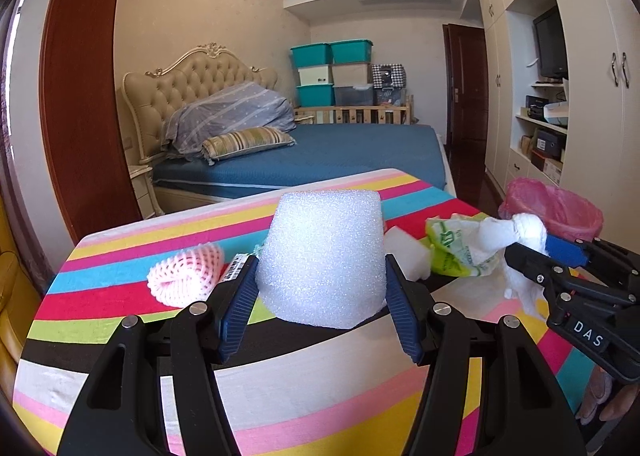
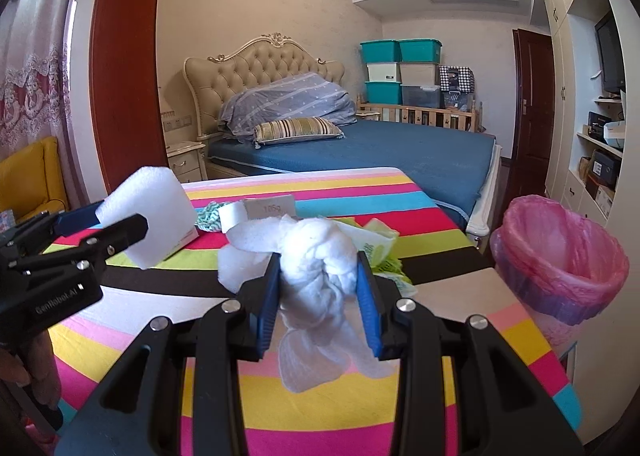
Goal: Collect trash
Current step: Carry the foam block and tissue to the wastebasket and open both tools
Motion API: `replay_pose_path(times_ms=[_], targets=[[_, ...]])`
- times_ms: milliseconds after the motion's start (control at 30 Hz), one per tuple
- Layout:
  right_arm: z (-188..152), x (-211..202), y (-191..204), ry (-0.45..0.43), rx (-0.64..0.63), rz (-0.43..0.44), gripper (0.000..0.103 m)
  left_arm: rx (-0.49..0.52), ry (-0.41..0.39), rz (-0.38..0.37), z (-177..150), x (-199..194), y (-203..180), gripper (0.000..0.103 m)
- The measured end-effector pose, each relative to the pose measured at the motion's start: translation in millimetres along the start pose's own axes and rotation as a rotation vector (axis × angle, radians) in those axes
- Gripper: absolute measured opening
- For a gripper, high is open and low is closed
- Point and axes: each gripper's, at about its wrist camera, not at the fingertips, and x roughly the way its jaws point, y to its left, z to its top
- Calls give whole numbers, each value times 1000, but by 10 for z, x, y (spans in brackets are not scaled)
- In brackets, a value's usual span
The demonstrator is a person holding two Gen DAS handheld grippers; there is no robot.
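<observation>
My left gripper (image 1: 321, 262) is shut on a white foam block (image 1: 320, 232), held just above the striped table (image 1: 120, 320). The right gripper (image 2: 318, 260) is shut on a knotted white paper wad (image 2: 316, 252), whose loose tail hangs below the pads. In the left wrist view the right gripper (image 1: 552, 256) carries the wad (image 1: 528, 228) at the right. The right wrist view shows the left gripper (image 2: 120, 223) with the foam block (image 2: 148, 207) at the left. A bin lined with a pink bag (image 2: 560, 252) stands off the table's right edge.
On the table lie a pink foam fruit net (image 1: 186, 276), a green-and-white plastic bag (image 1: 452, 252) and a small white foam piece (image 1: 404, 252). A blue bed (image 2: 400, 151) stands behind the table. A white wardrobe (image 2: 576, 159) lines the right wall, behind the bin.
</observation>
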Motion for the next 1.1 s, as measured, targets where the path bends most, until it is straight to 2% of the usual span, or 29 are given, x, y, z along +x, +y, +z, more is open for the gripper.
replay_pose_path(times_ms=[333, 700, 1100], targets=[[-35, -186, -480, -18, 45, -75, 35, 72, 14, -75, 116, 80, -426, 57], [40, -377, -1136, -50, 89, -188, 35, 155, 4, -167, 294, 210, -1113, 58], [38, -464, -1791, -40, 69, -299, 36, 224, 10, -264, 486, 478, -1919, 58]])
